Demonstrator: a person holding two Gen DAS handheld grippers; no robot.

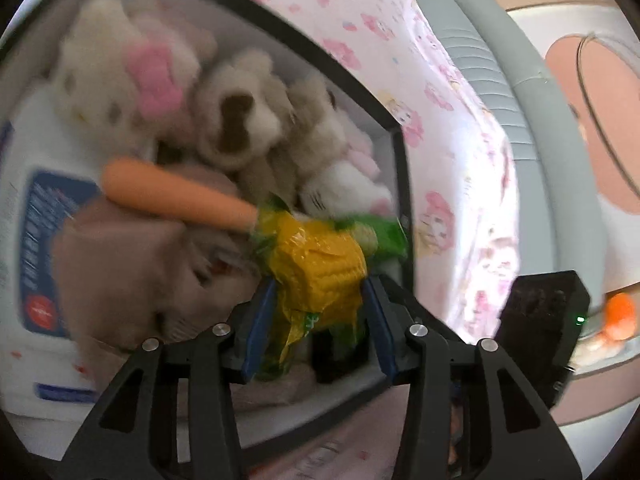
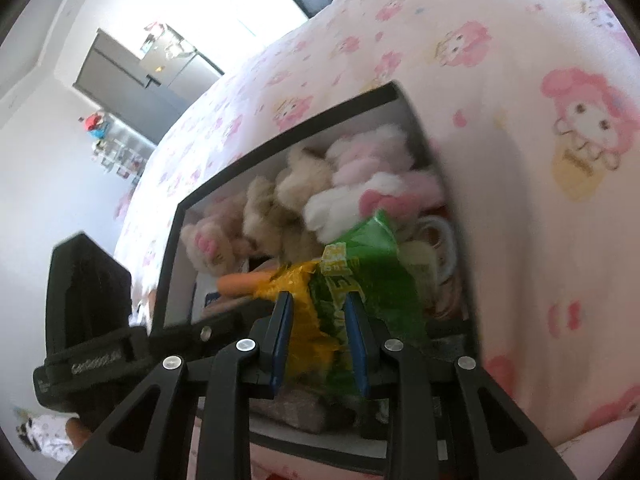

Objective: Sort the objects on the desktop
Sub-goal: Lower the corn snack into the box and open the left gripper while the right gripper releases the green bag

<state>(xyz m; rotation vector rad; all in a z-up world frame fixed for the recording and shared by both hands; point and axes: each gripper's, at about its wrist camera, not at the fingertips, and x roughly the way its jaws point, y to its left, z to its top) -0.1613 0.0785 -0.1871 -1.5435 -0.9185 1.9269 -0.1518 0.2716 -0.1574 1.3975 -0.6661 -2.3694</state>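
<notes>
Both grippers are pinching one corn packet (image 1: 316, 268): the left gripper (image 1: 318, 300) is squeezing its yellow kernel-printed middle, the right gripper (image 2: 318, 312) its crinkled green end. The packet is hanging over the black-rimmed box (image 2: 280, 140), just beside a toy carrot (image 1: 176, 194) lying among plush toys (image 1: 240, 120).

No text can be read for certain: print on the white pack (image 1: 36, 240), the green wrapper (image 2: 360, 256) and the black strap (image 2: 96, 364) is blurred.

one corn packet (image 1: 320, 268), one carrot (image 1: 176, 196), one box (image 1: 400, 168).
</notes>
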